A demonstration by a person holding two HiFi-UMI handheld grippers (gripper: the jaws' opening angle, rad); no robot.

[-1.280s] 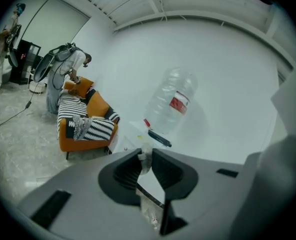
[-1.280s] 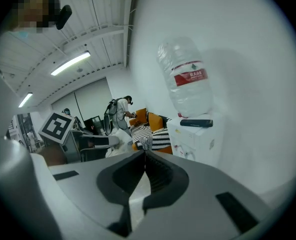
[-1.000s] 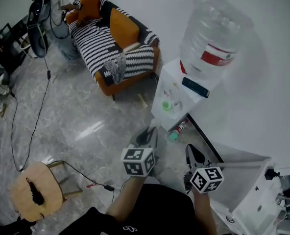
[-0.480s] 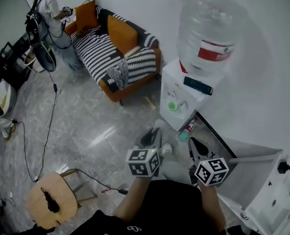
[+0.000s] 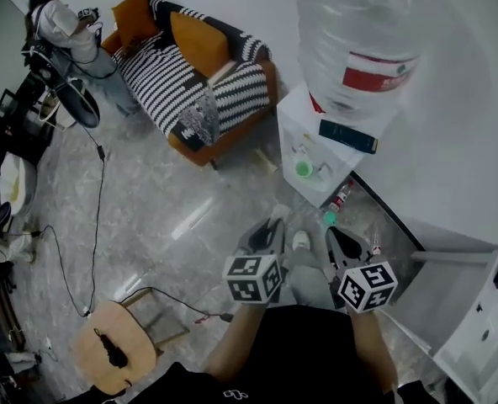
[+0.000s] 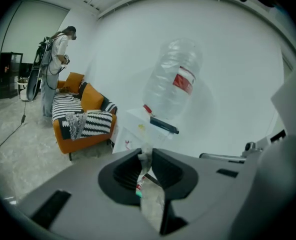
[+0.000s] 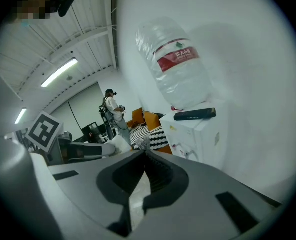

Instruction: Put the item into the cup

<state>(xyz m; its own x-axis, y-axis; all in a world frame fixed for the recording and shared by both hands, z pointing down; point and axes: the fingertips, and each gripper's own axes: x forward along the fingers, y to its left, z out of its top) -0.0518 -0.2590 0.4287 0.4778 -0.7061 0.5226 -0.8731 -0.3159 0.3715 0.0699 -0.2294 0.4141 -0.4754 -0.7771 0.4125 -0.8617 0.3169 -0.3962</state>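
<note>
Far left, a person stands beyond a sofa with striped black-and-white fabric, an orange frame and smooth orange cushions. A thin cable trails across the glossy marbled floor to a round wooden stool carrying a small black object.

The left gripper has its ribbed dark jaws drawn almost together, pinching a small pale item at the tips. What the item is cannot be determined. The right gripper holds nothing, and its jaws meet at the tips.

Right of centre stands a white, box-shaped water dispenser, topped by a clear ribbed jug with a red label. A dark flat slab lies on the dispenser top. A small green round vessel sits at its tap ledge, well apart from the item. Whether it is the cup cannot be confirmed. A small bottle with a green cap lies on the floor beside the dispenser.

Only the head view shows the stool and the green vessel. Only the left gripper view shows the pinch.
</note>
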